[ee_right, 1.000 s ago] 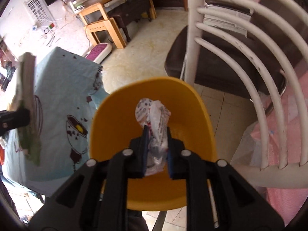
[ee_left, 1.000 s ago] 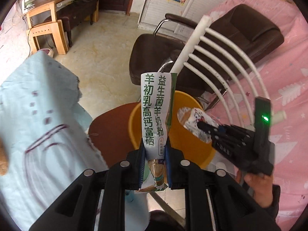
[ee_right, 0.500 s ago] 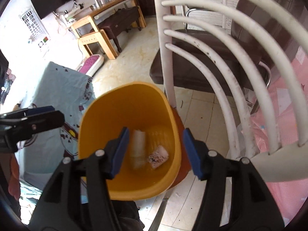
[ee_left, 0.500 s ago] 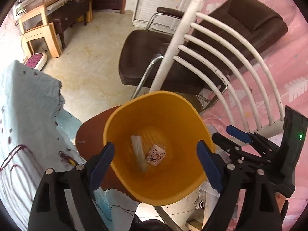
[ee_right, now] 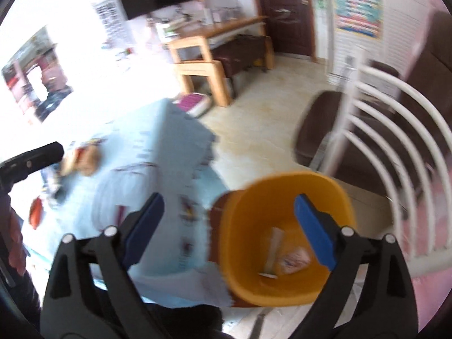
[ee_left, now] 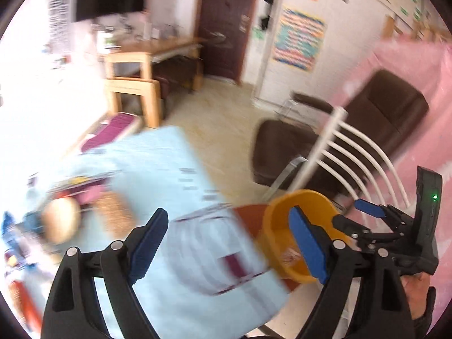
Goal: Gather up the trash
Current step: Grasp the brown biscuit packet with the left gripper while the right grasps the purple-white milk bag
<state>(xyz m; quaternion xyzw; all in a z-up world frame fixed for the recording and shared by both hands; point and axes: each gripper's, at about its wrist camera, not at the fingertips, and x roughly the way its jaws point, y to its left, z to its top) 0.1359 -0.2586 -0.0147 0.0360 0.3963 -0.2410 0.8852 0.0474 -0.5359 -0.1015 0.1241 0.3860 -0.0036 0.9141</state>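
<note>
In the yellow bin [ee_right: 285,226] beside the surface [ee_left: 175,175]: sachet [ee_right: 273,250] and wrapper [ee_right: 295,260] now dropped. Left hand-held gripper [ee_left: 226,243] spread, empty; right hand-held gripper [ee_right: 228,228] opening, empty. More trash remains on the surface.

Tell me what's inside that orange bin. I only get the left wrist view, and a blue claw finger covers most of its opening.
Observer: The right wrist view looks straight down into the orange bin. A long pale packet lies on the bottom.
Operator: And the pale scrap I can just glimpse behind the finger?
Observer: That is a small crumpled wrapper with print on it. It lies on the bin's bottom just right of the packet. The picture is too blurred to tell whether the two touch.
</note>
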